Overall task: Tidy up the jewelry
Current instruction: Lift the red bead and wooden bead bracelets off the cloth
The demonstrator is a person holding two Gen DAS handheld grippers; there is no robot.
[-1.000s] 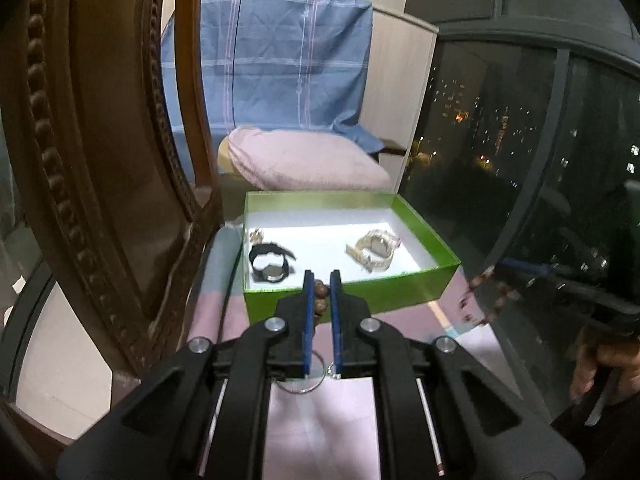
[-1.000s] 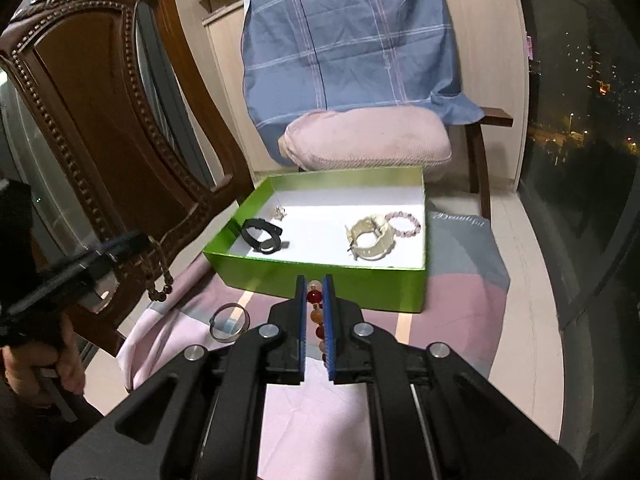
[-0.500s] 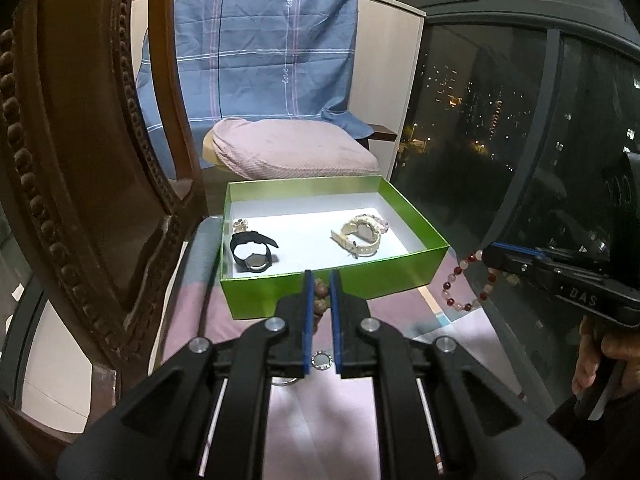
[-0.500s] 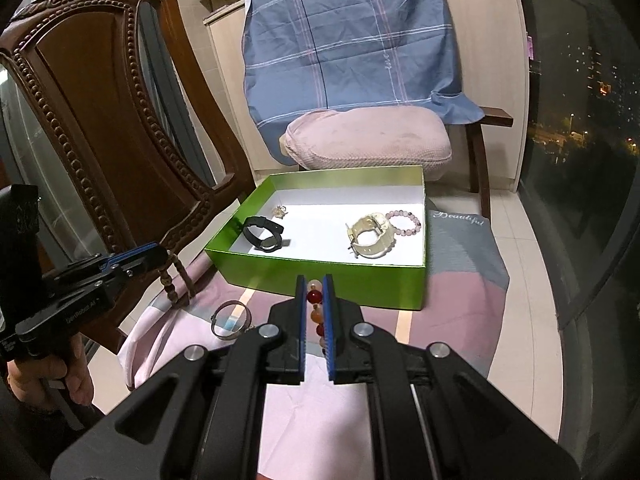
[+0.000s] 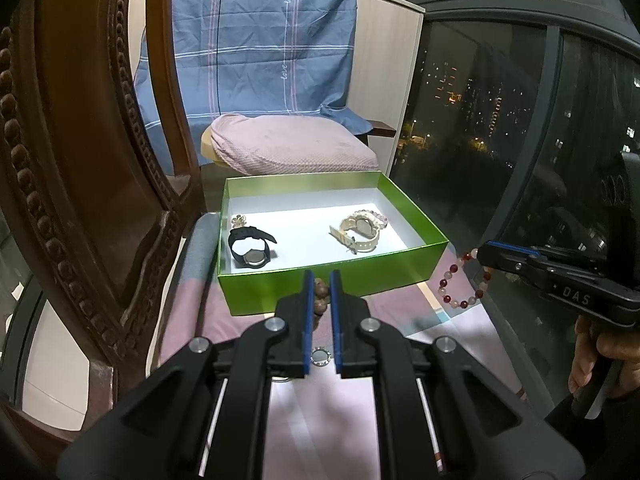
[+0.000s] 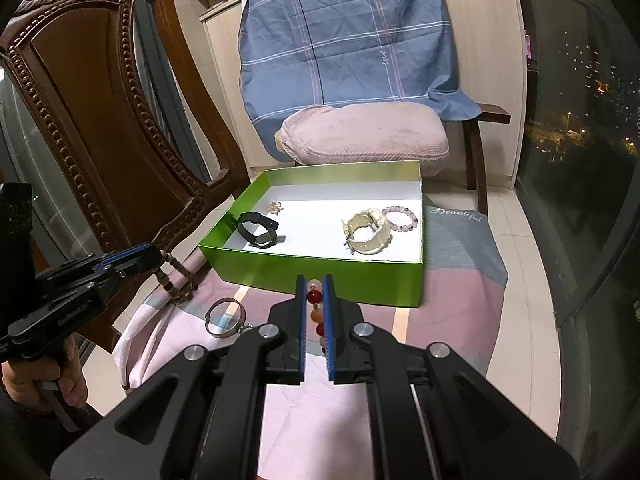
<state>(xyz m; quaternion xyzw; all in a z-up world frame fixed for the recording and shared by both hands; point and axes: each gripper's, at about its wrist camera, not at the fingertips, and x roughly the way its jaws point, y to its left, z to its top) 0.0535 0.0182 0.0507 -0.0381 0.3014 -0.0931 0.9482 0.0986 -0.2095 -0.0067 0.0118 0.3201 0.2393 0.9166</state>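
Here we hold our left gripper [image 5: 321, 278] pinched on a brown bead bracelet [image 6: 176, 280], whose loop hangs from the tips just in front of the green box [image 5: 344, 276]. Our right gripper [image 6: 314, 280] is clamped on a red bead bracelet [image 5: 464, 284], which dangles beside the box's near right corner, above the pink cloth [image 6: 452, 300]. Inside the box, on its white floor, a black watch [image 6: 258, 230] lies at the left with a small gold trinket [image 6: 274, 207] just behind it. A cream watch [image 6: 368, 232] lies at the right, touching a pale pink bracelet [image 6: 402, 216]. On the cloth near the left gripper rests a metal bangle [image 6: 224, 318], and a small ring [image 5: 320, 357] shows between the left gripper's fingers. A carved wooden chair [image 6: 104, 120] stands to the left of the box, and a pink cushion [image 6: 364, 136] sits behind it under a blue plaid sheet [image 6: 344, 40].
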